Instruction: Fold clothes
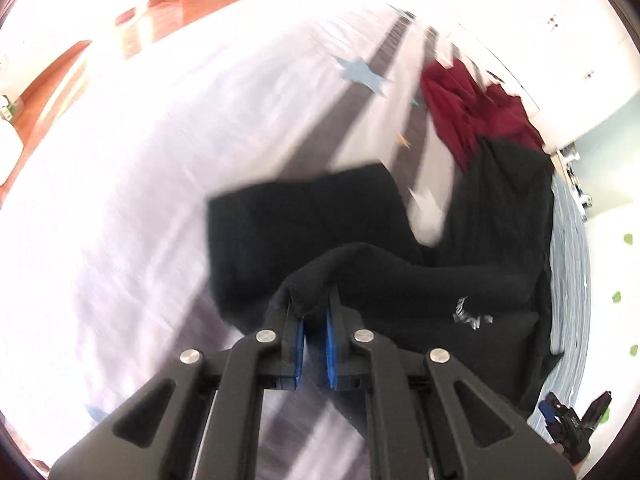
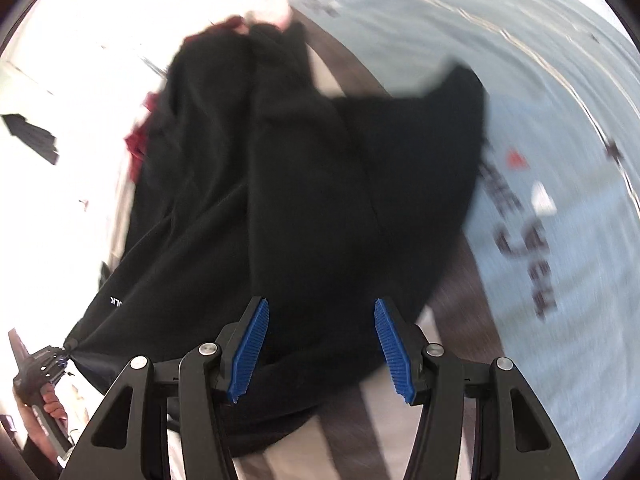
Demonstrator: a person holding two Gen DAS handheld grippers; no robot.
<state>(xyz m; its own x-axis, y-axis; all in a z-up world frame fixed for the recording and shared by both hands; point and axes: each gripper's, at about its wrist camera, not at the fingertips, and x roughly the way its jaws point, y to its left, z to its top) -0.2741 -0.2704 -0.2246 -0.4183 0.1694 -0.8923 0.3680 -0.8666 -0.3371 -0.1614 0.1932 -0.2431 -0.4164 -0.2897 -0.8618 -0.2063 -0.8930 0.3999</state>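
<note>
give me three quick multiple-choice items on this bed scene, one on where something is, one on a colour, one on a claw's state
1. Where does the dark red garment lie in the left wrist view?
A. past the black garment, further up the bed
B. between the left claw's pads
C. on the wooden floor

2. What colour are the claw pads?
A. red
B. blue
C. white

3. How does the right claw stand?
A. shut on black cloth
B. shut on nothing
C. open, its pads apart over the cloth

Answers:
1 A: it is bunched beyond the black garment.
2 B: the ribbed pads are blue in both views.
3 C: a wide gap shows between its pads, while the left claw pinches a black fold.
</note>
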